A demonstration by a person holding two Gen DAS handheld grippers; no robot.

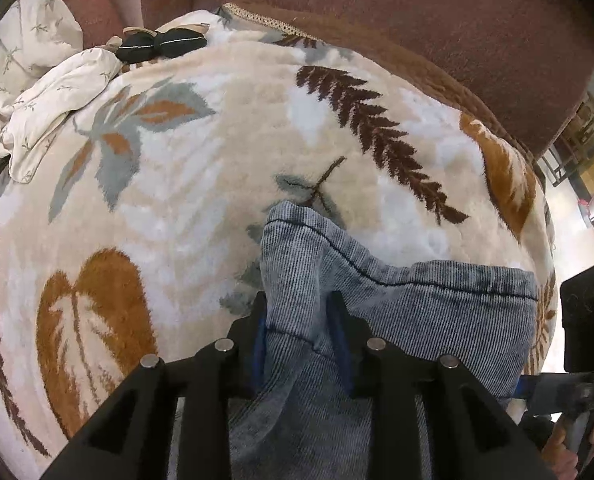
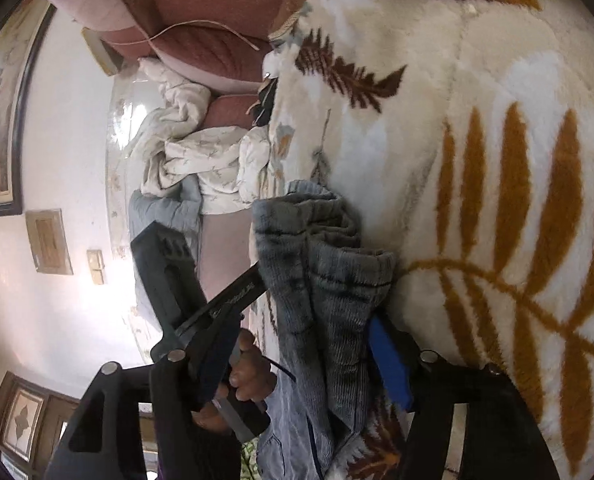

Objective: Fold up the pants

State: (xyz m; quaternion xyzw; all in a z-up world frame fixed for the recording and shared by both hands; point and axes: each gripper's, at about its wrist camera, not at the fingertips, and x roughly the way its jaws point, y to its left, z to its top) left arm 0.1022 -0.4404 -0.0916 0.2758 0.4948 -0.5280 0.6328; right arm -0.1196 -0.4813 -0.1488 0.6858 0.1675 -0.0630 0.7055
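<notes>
While the pants [image 1: 397, 300] lie on the leaf blanket [image 1: 177, 160], left gripper [image 1: 301, 320] clamps them. Right gripper [image 2: 309, 344] jaws spread, loose around denim

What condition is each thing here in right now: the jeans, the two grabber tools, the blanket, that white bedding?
Pants: bunched, partly folded, lying on the blanket.
Left gripper: shut on a fold of the pants.
Right gripper: jaws apart, pants between them, not pinched.
Leaf-patterned blanket: spread flat.
White bedding: crumpled in a heap at the blanket's edge.
Black pouch: lying closed near the sofa back.
</notes>
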